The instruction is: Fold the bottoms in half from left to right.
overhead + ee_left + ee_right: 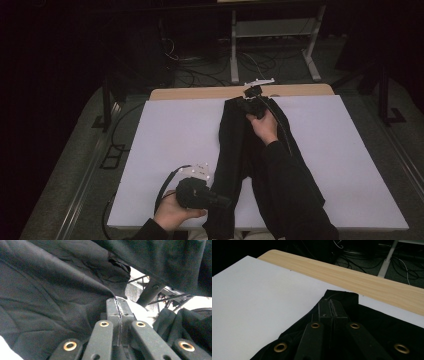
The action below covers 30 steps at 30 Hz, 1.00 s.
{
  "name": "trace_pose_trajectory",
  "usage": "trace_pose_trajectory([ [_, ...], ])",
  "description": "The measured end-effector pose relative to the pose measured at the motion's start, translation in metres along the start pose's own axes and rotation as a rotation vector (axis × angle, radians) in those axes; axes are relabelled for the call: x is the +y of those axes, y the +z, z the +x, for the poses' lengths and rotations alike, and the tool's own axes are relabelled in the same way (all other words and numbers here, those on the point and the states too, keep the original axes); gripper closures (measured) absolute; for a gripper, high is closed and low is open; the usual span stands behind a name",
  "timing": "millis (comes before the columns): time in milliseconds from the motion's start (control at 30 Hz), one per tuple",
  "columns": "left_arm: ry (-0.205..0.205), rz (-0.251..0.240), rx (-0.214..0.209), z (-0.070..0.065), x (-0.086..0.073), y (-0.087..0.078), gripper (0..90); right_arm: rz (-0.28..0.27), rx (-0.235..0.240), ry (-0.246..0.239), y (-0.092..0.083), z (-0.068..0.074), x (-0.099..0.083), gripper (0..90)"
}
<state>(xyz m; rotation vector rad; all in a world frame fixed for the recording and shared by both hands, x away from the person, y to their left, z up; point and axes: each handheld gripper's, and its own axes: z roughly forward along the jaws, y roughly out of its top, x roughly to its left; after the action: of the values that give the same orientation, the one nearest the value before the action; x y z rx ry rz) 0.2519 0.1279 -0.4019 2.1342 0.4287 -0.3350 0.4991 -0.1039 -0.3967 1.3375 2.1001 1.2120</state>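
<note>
- On white table [165,130]: black trousers [235,145], lengthwise.
- Left gripper [220,201]: table's near edge, jaws clamped on cloth.
- Right gripper [250,102]: table's far edge, jaws clamped on cloth.

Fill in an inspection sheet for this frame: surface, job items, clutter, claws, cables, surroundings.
Surface: white board on a wooden table.
Job's things: black garment, long, laid from the far edge to the near edge.
Clutter: nothing seen.
Claws: left claw shut on a fold of the garment at the near end; right claw shut on the garment's far corner near the board's edge.
Cables: black cable loops from the left claw across the board.
Surroundings: dark room, metal frame and loose floor cables beyond the table.
</note>
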Motion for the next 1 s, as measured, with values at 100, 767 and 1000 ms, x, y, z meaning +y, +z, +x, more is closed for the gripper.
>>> trace_pose_trajectory([
  [100, 0.004, 0.0, -0.01, -0.001, 0.003, 0.005, 88.8, 0.002, -0.001, 0.0, -0.002, -0.004, -0.002, 87.2],
  [767, 0.038, 0.01, -0.063, -0.004, 0.027, 0.042, 88.8, 0.013, 0.017, -0.012, -0.017, -0.04, -0.007, 87.3],
  [1000, 0.02, 0.004, -0.075, -0.002, 0.033, 0.06, 88.8, 0.029, 0.012, -0.031, -0.024, -0.06, -0.004, 87.3],
])
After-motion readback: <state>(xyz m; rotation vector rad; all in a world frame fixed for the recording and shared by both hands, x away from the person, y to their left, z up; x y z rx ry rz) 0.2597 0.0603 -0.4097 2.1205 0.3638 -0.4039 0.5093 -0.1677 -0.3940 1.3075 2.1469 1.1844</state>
